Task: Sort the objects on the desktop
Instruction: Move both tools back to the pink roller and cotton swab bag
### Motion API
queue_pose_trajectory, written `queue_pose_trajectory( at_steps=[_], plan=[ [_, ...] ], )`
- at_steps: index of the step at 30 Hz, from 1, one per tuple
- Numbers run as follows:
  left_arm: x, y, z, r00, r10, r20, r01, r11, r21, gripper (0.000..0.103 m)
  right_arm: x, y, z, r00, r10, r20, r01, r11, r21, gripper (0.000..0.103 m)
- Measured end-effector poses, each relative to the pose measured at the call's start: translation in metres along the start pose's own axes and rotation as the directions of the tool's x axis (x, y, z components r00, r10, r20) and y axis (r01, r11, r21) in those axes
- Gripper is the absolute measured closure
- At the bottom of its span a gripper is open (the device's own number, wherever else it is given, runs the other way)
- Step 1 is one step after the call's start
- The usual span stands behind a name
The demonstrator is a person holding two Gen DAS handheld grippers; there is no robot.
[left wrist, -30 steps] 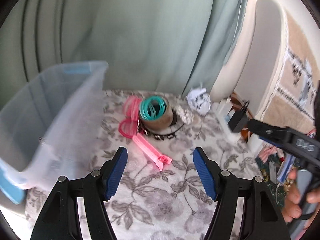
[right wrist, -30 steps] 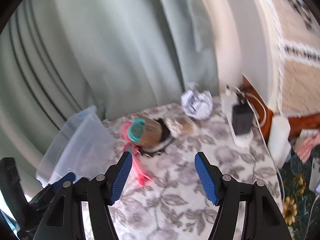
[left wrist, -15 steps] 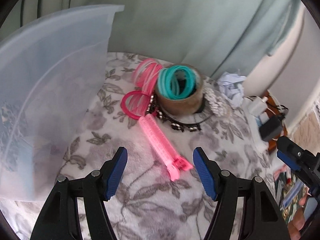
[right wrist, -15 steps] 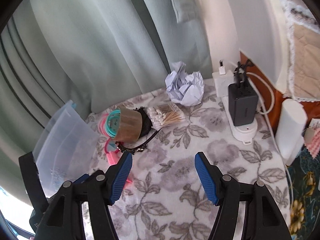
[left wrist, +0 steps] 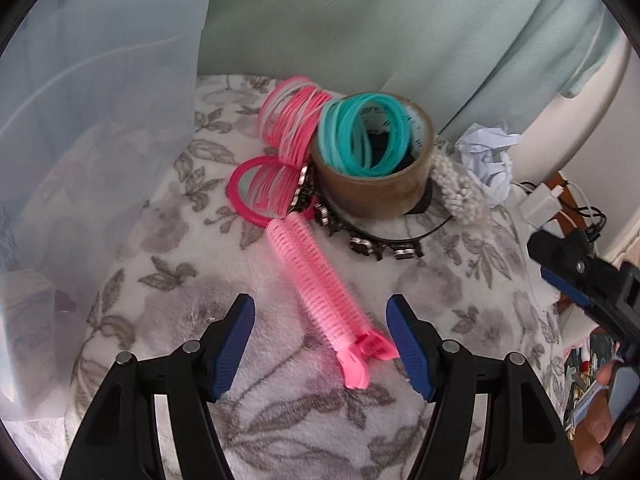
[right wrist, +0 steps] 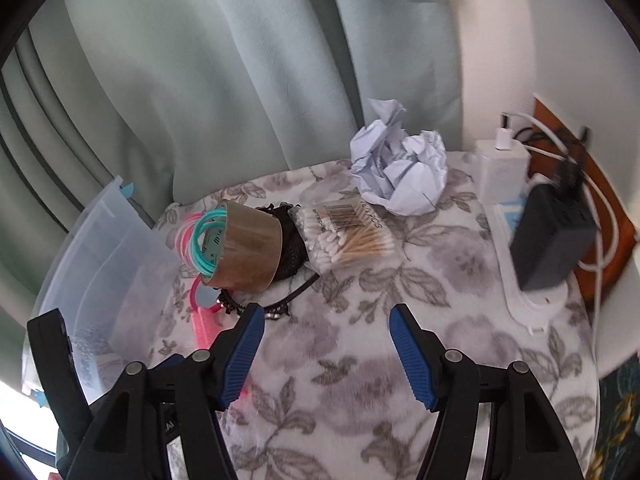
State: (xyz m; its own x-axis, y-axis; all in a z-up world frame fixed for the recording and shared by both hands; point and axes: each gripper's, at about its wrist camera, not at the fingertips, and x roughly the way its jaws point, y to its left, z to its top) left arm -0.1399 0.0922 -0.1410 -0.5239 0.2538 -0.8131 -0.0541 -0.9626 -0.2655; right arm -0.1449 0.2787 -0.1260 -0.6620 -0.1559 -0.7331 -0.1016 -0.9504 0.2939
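Hovering above the floral cloth (left wrist: 168,240), the left gripper (left wrist: 320,340) has its blue pads spread apart with nothing clamped; to its left rises the clear plastic bin (left wrist: 100,100). Between its pads lies the clip end of the pink hair roller clip (left wrist: 316,280), close to the right pad, though contact cannot be told. Beyond the clip, ahead of the gripper, sit a pink round mirror (left wrist: 256,192), pink bangles (left wrist: 292,120), and a brown tape roll (left wrist: 376,184) with teal bangles (left wrist: 364,136) in its core, a black beaded headband (left wrist: 380,246) beneath. Further right, the right gripper (right wrist: 326,354) also stands apart and empty over bare cloth; ahead of it lie a cotton swab pack (right wrist: 348,236) and crumpled paper (right wrist: 400,168), with a black charger (right wrist: 548,240) off to its right
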Motion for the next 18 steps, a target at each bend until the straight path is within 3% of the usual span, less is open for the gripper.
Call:
queue_pose_trajectory(
  at_steps=[18],
  plan=[
    [0.006,0.004,0.002,1.000,-0.002,-0.002,0.002,1.000,-0.003,0.033,0.076,0.006,0.024,0.993,-0.098,-0.062,0.090,0.988,-0.128,0.034]
  ],
)
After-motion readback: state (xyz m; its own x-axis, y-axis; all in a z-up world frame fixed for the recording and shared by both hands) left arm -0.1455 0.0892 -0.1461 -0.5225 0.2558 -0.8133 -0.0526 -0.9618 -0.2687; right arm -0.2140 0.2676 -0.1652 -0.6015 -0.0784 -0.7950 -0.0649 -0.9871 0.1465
